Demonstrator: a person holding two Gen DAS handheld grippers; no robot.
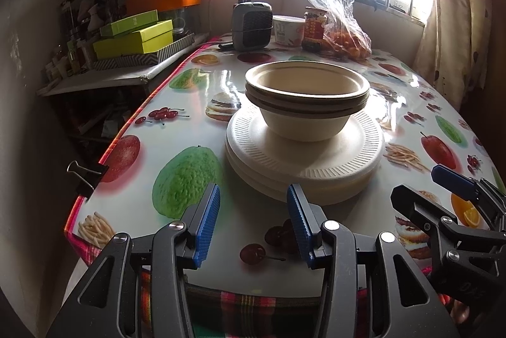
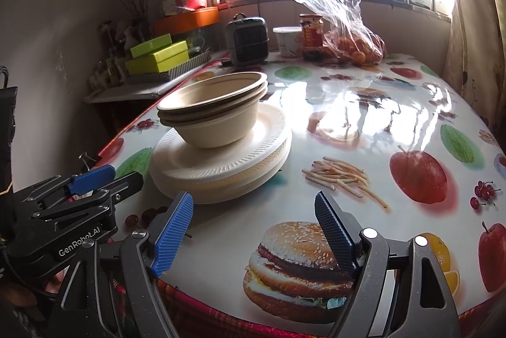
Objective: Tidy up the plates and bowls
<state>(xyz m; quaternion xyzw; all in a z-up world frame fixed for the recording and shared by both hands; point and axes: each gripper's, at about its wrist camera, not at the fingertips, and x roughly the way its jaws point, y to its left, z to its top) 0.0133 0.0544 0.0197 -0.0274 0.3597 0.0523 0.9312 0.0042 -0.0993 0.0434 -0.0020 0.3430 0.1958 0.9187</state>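
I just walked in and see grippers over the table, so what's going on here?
A person holds a gripper in each hand at the near edge of the table. Both the left gripper and the right gripper are open and hold nothing. The bowls are nested and sit on the stack of plates just ahead of the left gripper, so the tidying looks done or nearly so.

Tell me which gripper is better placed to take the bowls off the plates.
Left. The left gripper points straight at the bowls with open, empty jaws; from the right gripper the stack sits off to its left.
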